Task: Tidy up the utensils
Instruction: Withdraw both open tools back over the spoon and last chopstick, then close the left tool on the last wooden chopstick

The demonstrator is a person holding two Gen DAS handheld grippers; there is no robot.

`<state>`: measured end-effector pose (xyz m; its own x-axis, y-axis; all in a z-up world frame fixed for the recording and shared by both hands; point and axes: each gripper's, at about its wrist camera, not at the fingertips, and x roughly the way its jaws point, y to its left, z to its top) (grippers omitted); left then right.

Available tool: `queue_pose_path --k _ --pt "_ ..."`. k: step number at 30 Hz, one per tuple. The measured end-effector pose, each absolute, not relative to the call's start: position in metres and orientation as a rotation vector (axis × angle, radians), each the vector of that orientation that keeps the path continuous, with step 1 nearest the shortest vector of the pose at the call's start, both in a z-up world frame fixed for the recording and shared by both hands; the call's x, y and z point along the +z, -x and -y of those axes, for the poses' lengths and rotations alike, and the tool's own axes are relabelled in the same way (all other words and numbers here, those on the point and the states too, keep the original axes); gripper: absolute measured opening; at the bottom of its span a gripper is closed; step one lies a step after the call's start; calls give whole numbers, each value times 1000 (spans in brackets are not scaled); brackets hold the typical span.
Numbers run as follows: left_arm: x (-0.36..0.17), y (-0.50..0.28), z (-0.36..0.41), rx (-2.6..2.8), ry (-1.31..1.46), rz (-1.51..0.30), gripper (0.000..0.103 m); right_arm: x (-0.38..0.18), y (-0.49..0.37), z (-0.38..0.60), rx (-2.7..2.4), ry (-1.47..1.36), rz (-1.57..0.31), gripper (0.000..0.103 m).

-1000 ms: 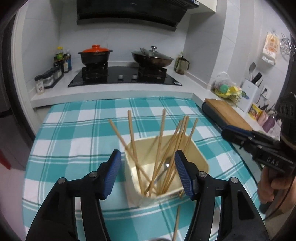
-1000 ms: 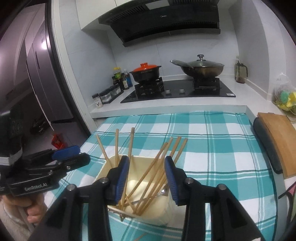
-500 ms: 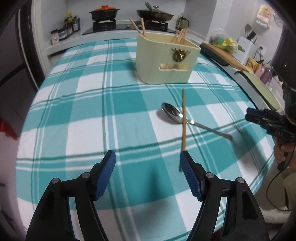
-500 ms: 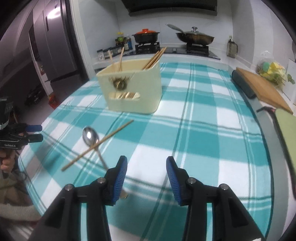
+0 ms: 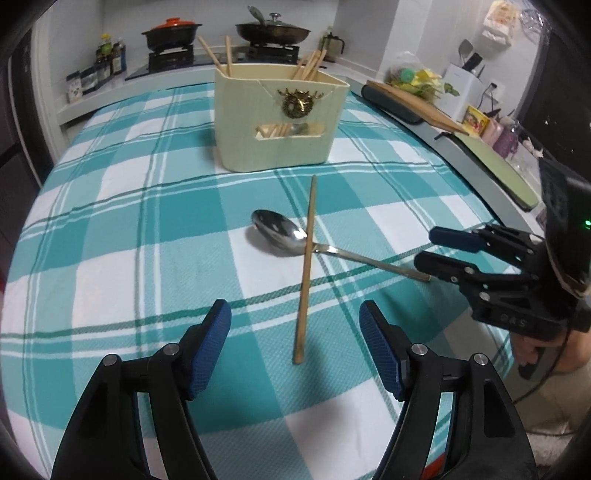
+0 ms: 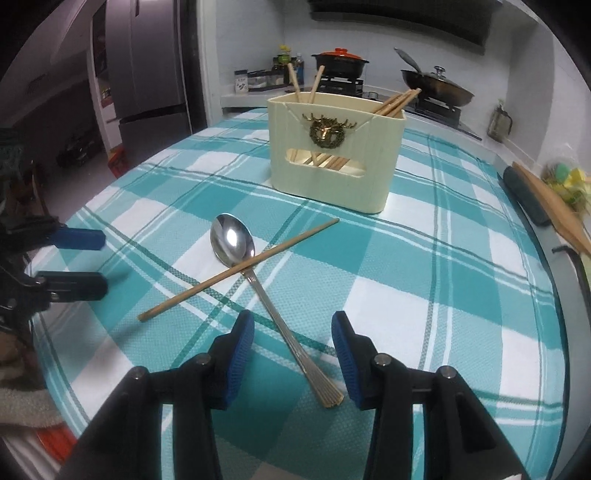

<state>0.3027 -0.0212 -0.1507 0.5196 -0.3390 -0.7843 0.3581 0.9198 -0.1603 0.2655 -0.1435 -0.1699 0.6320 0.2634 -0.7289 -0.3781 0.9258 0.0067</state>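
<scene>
A cream utensil holder [image 5: 280,122] [image 6: 334,155] with several wooden chopsticks stands on the checked tablecloth [image 5: 110,221]. In front of it lies a metal spoon [image 5: 280,230] [image 6: 231,240], and a single loose chopstick [image 5: 304,266] [image 6: 236,271] rests across its neck. My left gripper [image 5: 295,343] is open, with the chopstick's near end between its fingers, untouched. My right gripper [image 6: 291,339] is open astride the spoon's handle end, its pads apart from it. Each gripper shows in the other's view: right gripper [image 5: 424,246], left gripper [image 6: 103,263].
Behind the table is a counter with a stove, an orange-lidded pot [image 5: 171,31] and a lidded wok [image 5: 273,31]. A wooden cutting board [image 5: 410,99] and a dark roll lie along the right side. A fridge [image 6: 147,74] stands far left.
Both grippers have left the space above the holder, pulled back and come down low over the cloth. Over the last half second each has closed in on the loose chopstick and spoon.
</scene>
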Motion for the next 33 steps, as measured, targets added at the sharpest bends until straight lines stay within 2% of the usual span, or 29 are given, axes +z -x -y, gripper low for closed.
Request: queue_pose_path --k 4,6,7,10,11,12,22,29,31,32,33 --pt "-181 -326 59 -376 -180 -965 74 -169 -242 167 312 11 -800 44" --pt "-196 -333 74 -349 -268 -979 71 -171 -226 179 287 -44 -804 44" --pt "-198 -334 75 -358 -260 -961 65 -172 -218 186 276 -69 -808 44" --pt "-198 -339 72 -361 -185 -972 16 -175 -193 199 246 -102 -815 44" --pt "-198 -340 72 -356 -168 -975 5 -175 -186 203 232 -104 -813 44" --pt "-198 -340 70 -350 -149 -972 4 -176 -180 206 219 -106 -810 44" --pt "-163 -283 28 -330 -22 -852 4 -174 -167 204 208 -108 -758 44" --pt "-187 -270 -29 -176 49 -947 5 -184 -165 197 216 -84 -778 44" --pt "-194 -267 -36 -165 77 -968 18 -187 -166 191 223 -77 -787 44" --pt "-194 -264 -38 -169 88 -962 37 -187 -165 187 226 -69 -788 44" --pt "-193 -260 -40 -161 89 -951 50 -186 -165 183 231 -57 -787 44"
